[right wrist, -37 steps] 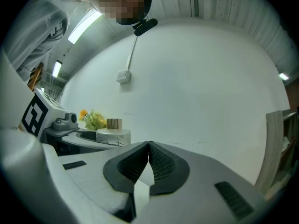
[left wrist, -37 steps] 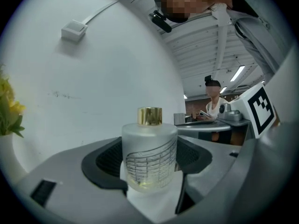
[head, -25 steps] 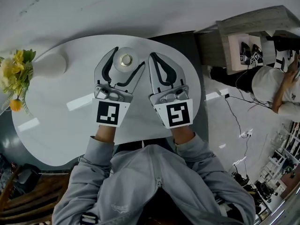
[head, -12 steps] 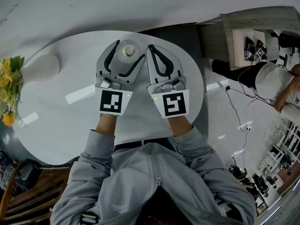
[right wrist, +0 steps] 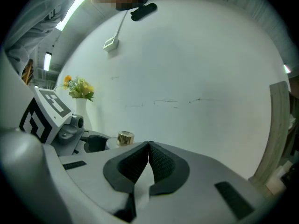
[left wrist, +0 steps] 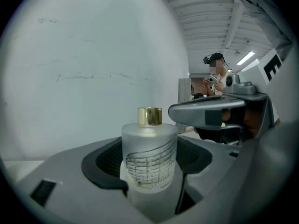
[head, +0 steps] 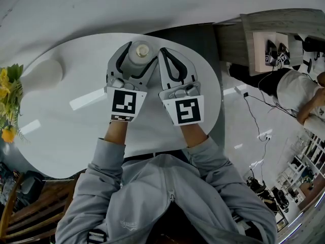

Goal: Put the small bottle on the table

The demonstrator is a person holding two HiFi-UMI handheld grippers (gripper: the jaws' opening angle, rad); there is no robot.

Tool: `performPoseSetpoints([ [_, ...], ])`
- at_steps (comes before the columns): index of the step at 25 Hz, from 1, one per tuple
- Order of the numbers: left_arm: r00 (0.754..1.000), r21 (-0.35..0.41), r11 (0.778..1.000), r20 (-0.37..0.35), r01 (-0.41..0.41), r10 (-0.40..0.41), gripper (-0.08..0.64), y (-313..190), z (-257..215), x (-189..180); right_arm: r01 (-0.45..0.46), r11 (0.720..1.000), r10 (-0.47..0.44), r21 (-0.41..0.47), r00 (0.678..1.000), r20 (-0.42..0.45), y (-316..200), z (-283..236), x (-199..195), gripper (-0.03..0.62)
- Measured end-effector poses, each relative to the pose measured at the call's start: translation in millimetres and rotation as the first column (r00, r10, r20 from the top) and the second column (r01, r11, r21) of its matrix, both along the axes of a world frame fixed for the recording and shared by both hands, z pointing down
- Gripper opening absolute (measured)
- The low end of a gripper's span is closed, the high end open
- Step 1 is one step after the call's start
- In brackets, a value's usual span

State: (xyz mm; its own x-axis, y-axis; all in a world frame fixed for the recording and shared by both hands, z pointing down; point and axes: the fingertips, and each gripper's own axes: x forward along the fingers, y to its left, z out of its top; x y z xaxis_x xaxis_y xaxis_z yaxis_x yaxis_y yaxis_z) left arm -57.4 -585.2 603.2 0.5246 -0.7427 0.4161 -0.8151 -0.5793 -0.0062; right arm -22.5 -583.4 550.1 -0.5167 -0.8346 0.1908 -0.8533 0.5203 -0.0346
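Note:
The small frosted bottle [head: 140, 52] with a gold cap stands upright between the jaws of my left gripper [head: 138, 60], which is shut on its body over the far part of the white oval table [head: 66, 126]. In the left gripper view the bottle [left wrist: 149, 143] fills the gap between the black pads [left wrist: 100, 164], and its base is hidden, so I cannot tell whether it touches the table. Just to its right, my right gripper [head: 163, 52] is shut with nothing in it, its pads meeting [right wrist: 149, 146]. The bottle's cap [right wrist: 124, 137] shows at its left.
A white vase [head: 48, 70] stands at the table's far left, with yellow flowers [head: 9, 100] at the frame edge. A wooden shelf [head: 274, 34], a seated person [head: 299, 93] and floor cables [head: 254, 121] lie to the right. A wooden chair [head: 30, 212] is at the near left.
Both grippers have sunk toward the table and shifted a little farther away from me. The left one still grips the bottle, the right one stays shut.

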Motion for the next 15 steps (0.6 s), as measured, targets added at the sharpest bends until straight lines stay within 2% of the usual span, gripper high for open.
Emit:
performPoseSetpoints([
  [15, 0.999, -0.039, 0.999, 0.050, -0.010, 0.011, 0.331, 0.5, 8.4, 1.6, -0.003, 1.000, 0.003, 0.003, 1.000, -0.001, 6.8, -3.5, 0.3, 0.028],
])
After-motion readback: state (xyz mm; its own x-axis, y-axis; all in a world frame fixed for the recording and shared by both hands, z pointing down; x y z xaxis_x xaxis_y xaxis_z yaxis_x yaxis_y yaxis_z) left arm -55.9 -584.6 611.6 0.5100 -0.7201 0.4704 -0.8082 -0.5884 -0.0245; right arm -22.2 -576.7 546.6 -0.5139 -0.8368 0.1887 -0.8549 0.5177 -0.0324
